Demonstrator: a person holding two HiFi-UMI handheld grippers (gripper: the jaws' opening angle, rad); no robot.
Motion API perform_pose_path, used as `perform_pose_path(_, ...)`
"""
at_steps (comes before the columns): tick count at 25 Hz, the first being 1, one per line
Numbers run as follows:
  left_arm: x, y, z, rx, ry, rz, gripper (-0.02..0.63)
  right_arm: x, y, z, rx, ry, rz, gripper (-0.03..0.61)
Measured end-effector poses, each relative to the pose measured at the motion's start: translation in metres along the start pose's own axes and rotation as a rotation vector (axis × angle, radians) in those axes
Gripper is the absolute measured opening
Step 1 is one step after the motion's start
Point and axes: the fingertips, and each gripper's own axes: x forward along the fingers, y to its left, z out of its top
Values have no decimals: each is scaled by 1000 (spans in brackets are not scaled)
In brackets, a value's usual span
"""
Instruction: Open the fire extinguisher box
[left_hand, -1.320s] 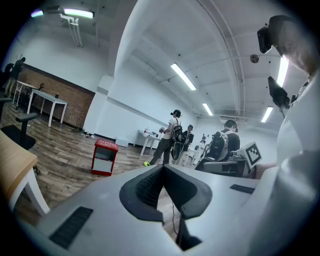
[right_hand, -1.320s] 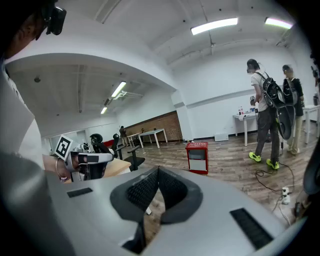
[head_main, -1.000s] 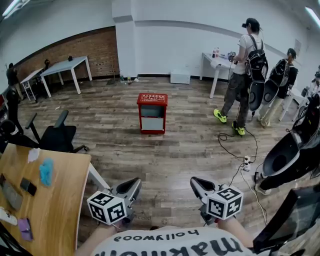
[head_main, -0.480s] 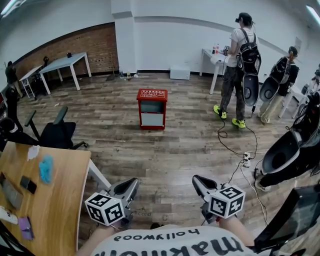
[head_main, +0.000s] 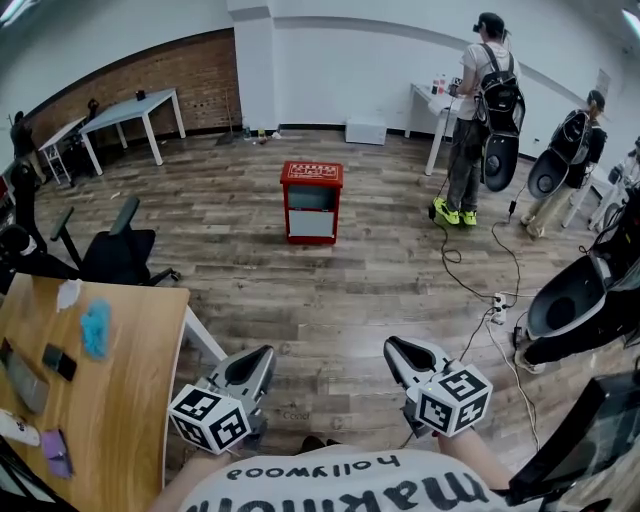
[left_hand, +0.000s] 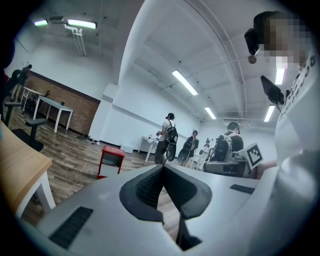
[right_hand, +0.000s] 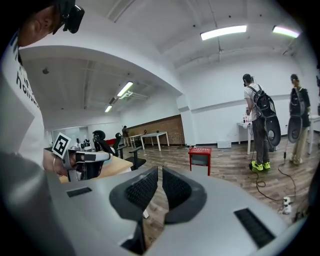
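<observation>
Holding both tools low in front of our chest, we point them forward across the room, side by side and apart. The left hand-held gripper (head_main: 262, 352) has its jaws pressed together at the tips, with nothing between them. The right hand-held gripper (head_main: 393, 344) is closed too, leaving only a sliver between its ribbed pads, and it is also empty.

The red fire extinguisher box (head_main: 311, 200) stands upright on the wooden floor (head_main: 330, 300) in the middle of the room. It is well apart from both tools, with its pale front panel facing us.

At our left is a wooden surface (head_main: 130, 400) carrying a blue cloth (head_main: 95, 330) and a dark phone (head_main: 58, 362). A black office chair (head_main: 115, 255) sits just beyond it. A white table (head_main: 130, 108) stands by the brick wall (head_main: 170, 75). At the far right a person with a backpack (head_main: 482, 110) stands at another table, and a cable (head_main: 470, 275) trails over the floor.
</observation>
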Motion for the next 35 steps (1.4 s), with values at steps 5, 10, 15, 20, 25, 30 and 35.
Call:
perform_pose_path(5,-5,10,4,56,-32,-14,6,10,14,-9,-12,3,14,41)
perform_pose_path(10,1,24,-13,40,46,34,6,12,1,-18,-13,32,-33,42)
perform_pose_path(15,12,50,-19,19,91,142,6,28,-17,-16,26,14,-19,43)
perform_pose_path(20,38,65,0,-42,17,146,6,57,-45,0,10,3,23,41)
perform_pose_path(25,77,74,7,-8,43,149,6,86,-82,18,-59,25,48,41)
perform_pose_path(30,119,87,6,-24,66,165,6,114,-119,19,-37,63,85,41)
perform_pose_path(35,164,94,17,-22,54,164,6,134,-152,26,-46,95,117,41)
